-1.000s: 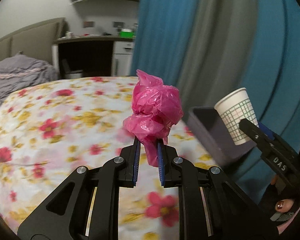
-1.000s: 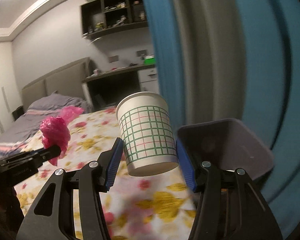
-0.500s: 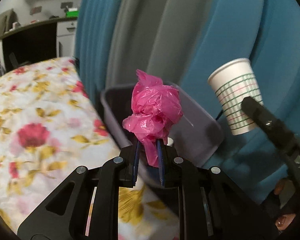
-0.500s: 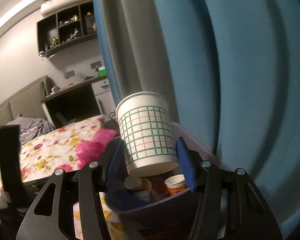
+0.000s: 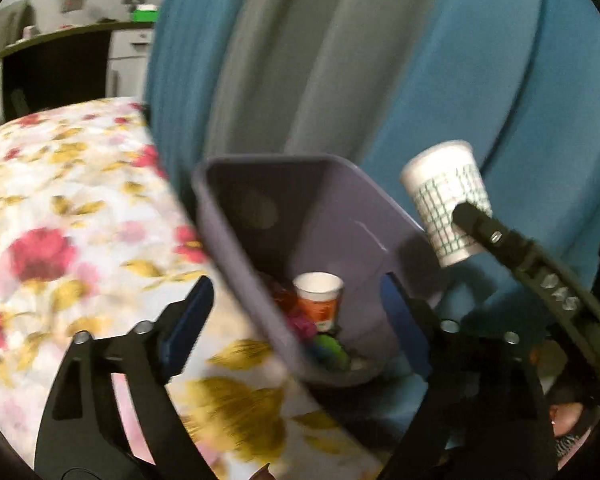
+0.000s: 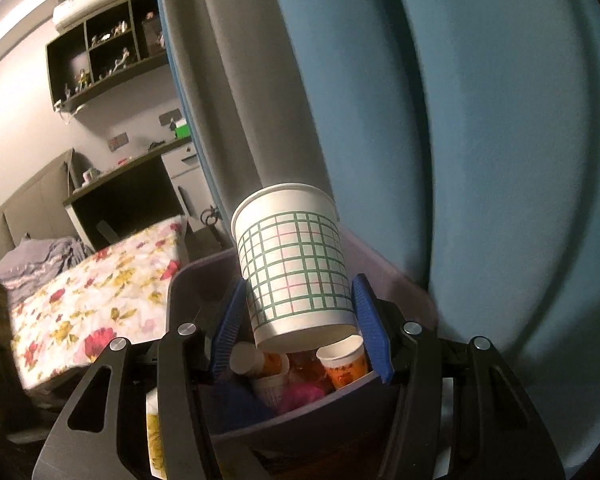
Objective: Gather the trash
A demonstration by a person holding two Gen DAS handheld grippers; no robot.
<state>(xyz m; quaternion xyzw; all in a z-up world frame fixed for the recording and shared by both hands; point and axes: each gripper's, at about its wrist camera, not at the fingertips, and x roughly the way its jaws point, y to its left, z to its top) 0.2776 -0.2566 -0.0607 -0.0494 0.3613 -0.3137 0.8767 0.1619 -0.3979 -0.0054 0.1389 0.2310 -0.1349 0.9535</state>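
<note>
A grey-purple bin (image 5: pixel 340 216) stands beside the bed, holding paper cups and other trash. My left gripper (image 5: pixel 296 320) hangs over its near rim with its jaws opening wide and nothing between them. The pink plastic bag (image 5: pixel 302 324) lies inside the bin among the trash, also showing as a pink lump (image 6: pixel 302 394) in the right wrist view. My right gripper (image 6: pixel 298 320) is shut on a white paper cup with a green grid (image 6: pixel 294 264), held upright above the bin (image 6: pixel 300 420). That cup (image 5: pixel 446 200) shows at the right of the left wrist view.
The bed with a flowered cover (image 5: pixel 60 220) lies left of the bin. Blue and grey curtains (image 5: pixel 380 60) hang right behind it. A dark desk (image 6: pixel 120 192) and wall shelves (image 6: pixel 100 52) are far off. A small orange-printed cup (image 5: pixel 319 296) stands in the bin.
Both grippers swung from over the bed to the bin. The left jaws opened and the pink bag dropped into the bin. The right gripper kept its grip on the grid cup.
</note>
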